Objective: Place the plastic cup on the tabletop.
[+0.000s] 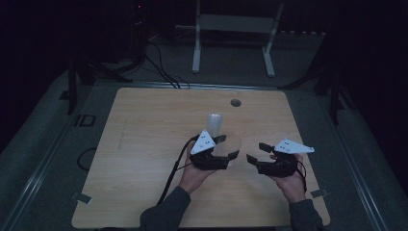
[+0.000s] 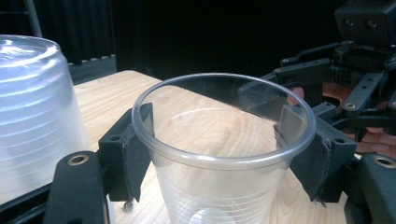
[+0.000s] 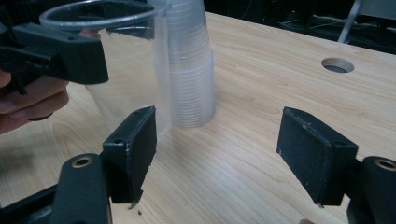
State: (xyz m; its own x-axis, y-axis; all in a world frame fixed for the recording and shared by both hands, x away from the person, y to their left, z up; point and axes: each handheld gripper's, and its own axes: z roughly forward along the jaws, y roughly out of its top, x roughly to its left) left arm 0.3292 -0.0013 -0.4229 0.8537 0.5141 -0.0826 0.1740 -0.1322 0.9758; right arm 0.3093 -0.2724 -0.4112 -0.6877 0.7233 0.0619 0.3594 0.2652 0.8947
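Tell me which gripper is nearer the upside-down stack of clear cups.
Left. The left gripper stands just in front of the stack of cups, shut on a single clear cup beside it. The right gripper hangs open farther off to the right.

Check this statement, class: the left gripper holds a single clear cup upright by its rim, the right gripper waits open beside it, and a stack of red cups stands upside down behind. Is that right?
Not quite: the stack of cups is clear plastic, not red, as the right gripper view shows. The rest holds: the left gripper holds the single clear cup upright by its rim, and the right gripper waits open beside it.
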